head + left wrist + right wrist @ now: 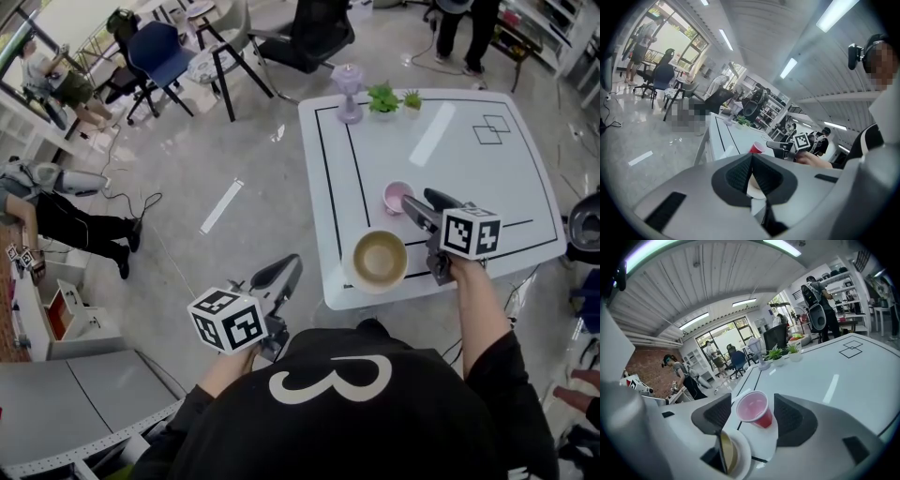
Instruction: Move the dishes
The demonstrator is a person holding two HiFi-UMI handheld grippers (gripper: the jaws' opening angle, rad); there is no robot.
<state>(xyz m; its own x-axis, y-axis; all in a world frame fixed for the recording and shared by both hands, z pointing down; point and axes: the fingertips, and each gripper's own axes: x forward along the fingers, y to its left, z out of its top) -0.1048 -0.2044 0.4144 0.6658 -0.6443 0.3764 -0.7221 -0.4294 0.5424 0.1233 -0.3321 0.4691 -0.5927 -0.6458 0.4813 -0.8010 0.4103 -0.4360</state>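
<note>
From the head view, the bowl sits at the near edge of the bench, and the pink cup stands just beyond it. My right gripper reaches in over the near right edge with the cup at its tips. I judge it is placed there to deal with the cup first. My left gripper hangs off the bench's near left corner, over the floor, probably parked out of the way.

In the left gripper view, the left jaws meet at their tips with nothing gripped. A slice of the bowl shows just behind them, and the cup is farther off beside the right gripper.

In the right gripper view, the jaws stand wide apart with the cup between them, and neither pad presses on it. The bowl lies low at the near left, close by the left jaw, so I'd watch that side for a knock. Both dishes rest on the bench.
</note>
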